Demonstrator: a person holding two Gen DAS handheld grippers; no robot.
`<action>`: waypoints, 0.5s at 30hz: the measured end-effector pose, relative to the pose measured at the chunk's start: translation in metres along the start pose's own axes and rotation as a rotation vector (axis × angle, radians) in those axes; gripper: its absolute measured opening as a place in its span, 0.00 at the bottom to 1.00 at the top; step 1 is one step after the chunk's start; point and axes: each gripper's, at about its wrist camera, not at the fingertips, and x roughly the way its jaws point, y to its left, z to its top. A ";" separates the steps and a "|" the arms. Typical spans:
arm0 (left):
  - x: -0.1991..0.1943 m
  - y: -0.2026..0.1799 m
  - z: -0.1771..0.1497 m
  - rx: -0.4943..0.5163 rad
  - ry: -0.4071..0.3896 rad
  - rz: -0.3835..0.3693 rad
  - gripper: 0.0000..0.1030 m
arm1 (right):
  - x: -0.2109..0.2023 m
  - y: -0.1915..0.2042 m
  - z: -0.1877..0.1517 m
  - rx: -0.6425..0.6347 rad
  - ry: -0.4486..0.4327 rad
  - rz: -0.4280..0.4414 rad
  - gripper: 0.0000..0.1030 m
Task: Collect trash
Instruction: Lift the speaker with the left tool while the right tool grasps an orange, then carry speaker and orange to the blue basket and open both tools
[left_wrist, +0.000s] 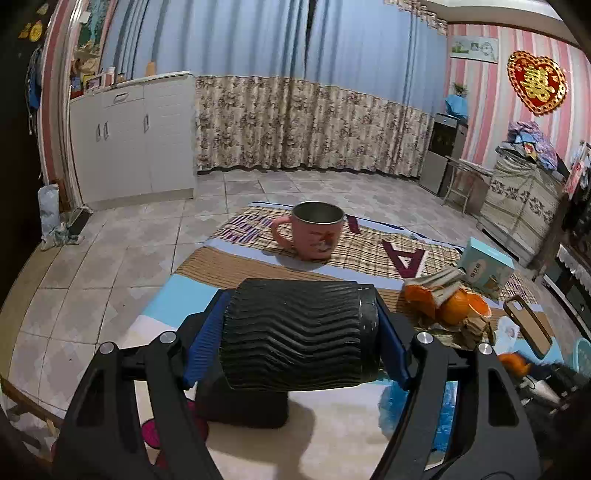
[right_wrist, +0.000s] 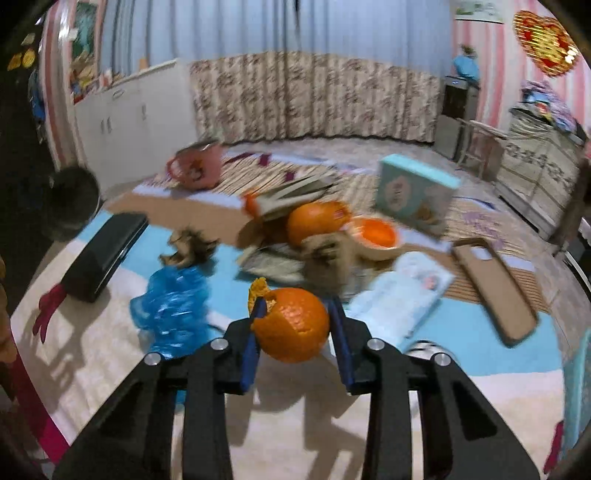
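Orange peel (right_wrist: 291, 325) sits gripped in my right gripper (right_wrist: 297, 321), jaws pressed on both sides, just above the patterned bed cover (right_wrist: 480, 343). My left gripper (left_wrist: 299, 332) clamps a ribbed black container (left_wrist: 295, 332). Crumpled blue plastic (right_wrist: 171, 310) lies beside the peel; pink mug (left_wrist: 314, 230) stands farther back.

— Any writing you can make out?
— A big maroon letter "A" (left_wrist: 408, 258) on the plaid mat (left_wrist: 354, 251). The gold character on the red heart ornament (left_wrist: 537, 82) reads "囍".
— The teal box (left_wrist: 485, 267)?
— Print too small to read.
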 end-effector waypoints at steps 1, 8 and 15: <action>-0.001 -0.003 0.000 0.007 -0.002 -0.004 0.70 | -0.007 -0.008 0.001 0.010 -0.009 -0.015 0.33; -0.005 -0.045 -0.005 0.076 -0.014 -0.071 0.70 | -0.069 -0.084 0.008 0.132 -0.105 -0.156 0.33; -0.010 -0.093 -0.015 0.169 -0.018 -0.133 0.70 | -0.113 -0.152 0.001 0.217 -0.157 -0.275 0.34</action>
